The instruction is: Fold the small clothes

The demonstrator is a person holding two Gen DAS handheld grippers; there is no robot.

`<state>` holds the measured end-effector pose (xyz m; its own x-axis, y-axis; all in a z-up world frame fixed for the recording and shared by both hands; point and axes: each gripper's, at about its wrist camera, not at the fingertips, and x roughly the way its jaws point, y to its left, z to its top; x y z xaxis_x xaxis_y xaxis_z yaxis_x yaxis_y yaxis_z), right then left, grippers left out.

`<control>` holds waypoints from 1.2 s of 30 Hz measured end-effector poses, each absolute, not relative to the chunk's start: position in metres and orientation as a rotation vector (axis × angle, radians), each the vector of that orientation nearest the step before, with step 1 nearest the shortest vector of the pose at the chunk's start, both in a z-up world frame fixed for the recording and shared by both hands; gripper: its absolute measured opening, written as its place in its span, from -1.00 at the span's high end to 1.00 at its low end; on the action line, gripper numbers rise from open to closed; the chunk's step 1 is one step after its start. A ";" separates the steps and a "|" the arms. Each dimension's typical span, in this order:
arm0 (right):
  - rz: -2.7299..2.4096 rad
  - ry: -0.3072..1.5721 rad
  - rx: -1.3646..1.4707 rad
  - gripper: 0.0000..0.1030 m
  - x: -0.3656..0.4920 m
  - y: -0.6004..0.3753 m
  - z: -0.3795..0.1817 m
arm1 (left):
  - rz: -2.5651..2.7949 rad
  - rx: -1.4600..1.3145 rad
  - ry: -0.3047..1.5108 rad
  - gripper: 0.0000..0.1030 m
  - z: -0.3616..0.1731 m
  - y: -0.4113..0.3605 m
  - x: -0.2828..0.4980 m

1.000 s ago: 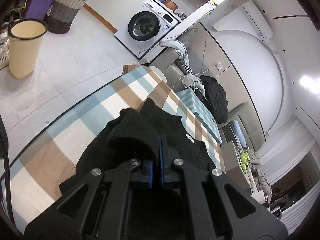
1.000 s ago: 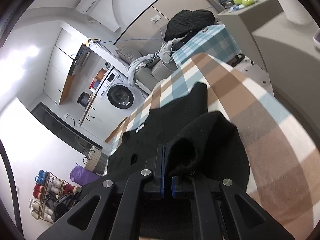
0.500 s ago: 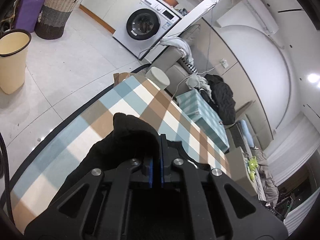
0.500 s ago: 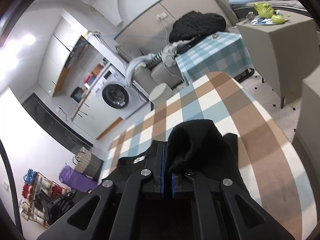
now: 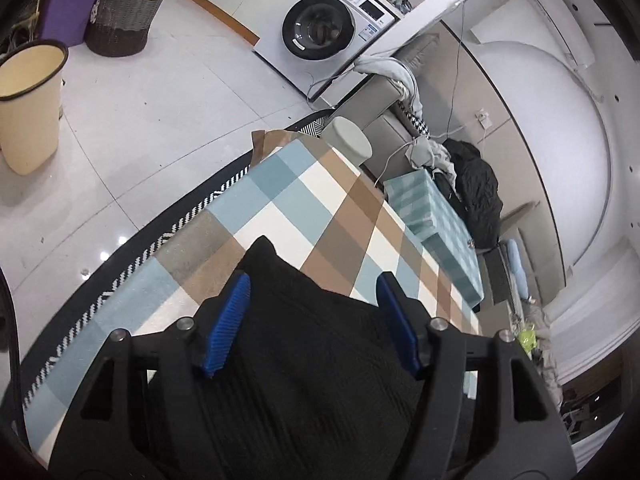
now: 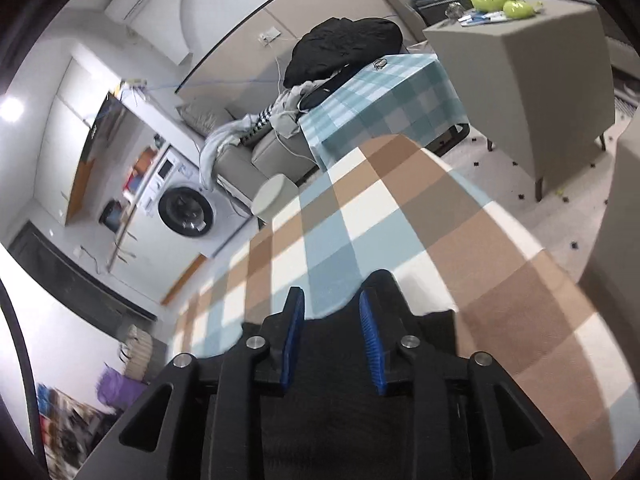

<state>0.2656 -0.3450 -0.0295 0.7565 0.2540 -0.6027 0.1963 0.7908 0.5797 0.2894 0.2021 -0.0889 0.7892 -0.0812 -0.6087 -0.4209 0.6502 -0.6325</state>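
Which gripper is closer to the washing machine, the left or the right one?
Left, I judge. The left gripper and right gripper both hang open over the black garment; the washing machine stands off the table's left side.

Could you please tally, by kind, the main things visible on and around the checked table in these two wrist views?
Black knit garment: 1
Hand-held gripper: 2 (left hand-held gripper, right hand-held gripper, both open)
Checked table: 1
Washing machine: 1
Woven laundry basket: 1
Cream bin: 1
Total: 7
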 end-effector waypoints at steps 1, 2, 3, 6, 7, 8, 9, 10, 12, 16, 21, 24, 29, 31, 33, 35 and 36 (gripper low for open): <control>0.029 0.733 0.653 0.38 0.263 -0.344 -0.028 | 0.206 -0.846 0.654 -0.20 -0.089 0.202 0.288; 0.037 0.750 0.618 0.28 0.260 -0.343 -0.027 | 0.204 -0.834 0.661 -0.20 -0.089 0.201 0.285; 0.051 0.761 0.595 0.15 0.256 -0.343 -0.027 | 0.205 -0.816 0.672 -0.20 -0.089 0.199 0.282; 0.050 0.807 0.495 0.05 0.241 -0.339 -0.027 | 0.213 -0.734 0.703 -0.21 -0.087 0.192 0.265; 0.052 0.825 0.456 0.00 0.237 -0.338 -0.027 | 0.218 -0.707 0.707 -0.21 -0.086 0.189 0.259; 0.060 0.836 0.417 -0.09 0.233 -0.336 -0.028 | 0.222 -0.679 0.712 -0.22 -0.086 0.186 0.253; 0.060 0.837 0.391 -0.09 0.229 -0.335 -0.030 | 0.225 -0.638 0.723 -0.24 -0.086 0.182 0.248; 0.046 0.839 0.352 -0.10 0.229 -0.335 -0.032 | 0.223 -0.618 0.731 -0.25 -0.086 0.179 0.244; 0.056 0.880 0.299 -0.09 0.238 -0.333 -0.041 | 0.217 -0.585 0.756 -0.26 -0.088 0.173 0.238; 0.024 0.926 0.201 0.08 0.256 -0.323 -0.060 | 0.196 -0.532 0.788 -0.26 -0.090 0.161 0.225; 0.016 0.901 0.088 0.75 0.254 -0.313 -0.063 | 0.190 -0.468 0.782 -0.26 -0.086 0.152 0.204; 0.033 0.795 0.126 0.82 0.236 -0.319 -0.046 | 0.194 -0.444 0.767 -0.26 -0.082 0.150 0.193; -0.031 0.854 0.177 0.82 0.244 -0.328 -0.062 | 0.210 -0.453 0.787 -0.26 -0.082 0.156 0.182; -0.050 0.887 0.188 0.74 0.246 -0.329 -0.067 | 0.213 -0.465 0.797 -0.26 -0.084 0.160 0.174; -0.029 0.905 0.217 0.62 0.239 -0.331 -0.064 | 0.217 -0.461 0.810 -0.26 -0.085 0.162 0.164; 0.012 0.899 0.258 0.41 0.216 -0.334 -0.058 | 0.224 -0.469 0.812 -0.26 -0.087 0.164 0.151; 0.024 0.890 0.276 0.27 0.204 -0.334 -0.056 | 0.221 -0.470 0.819 -0.26 -0.088 0.164 0.145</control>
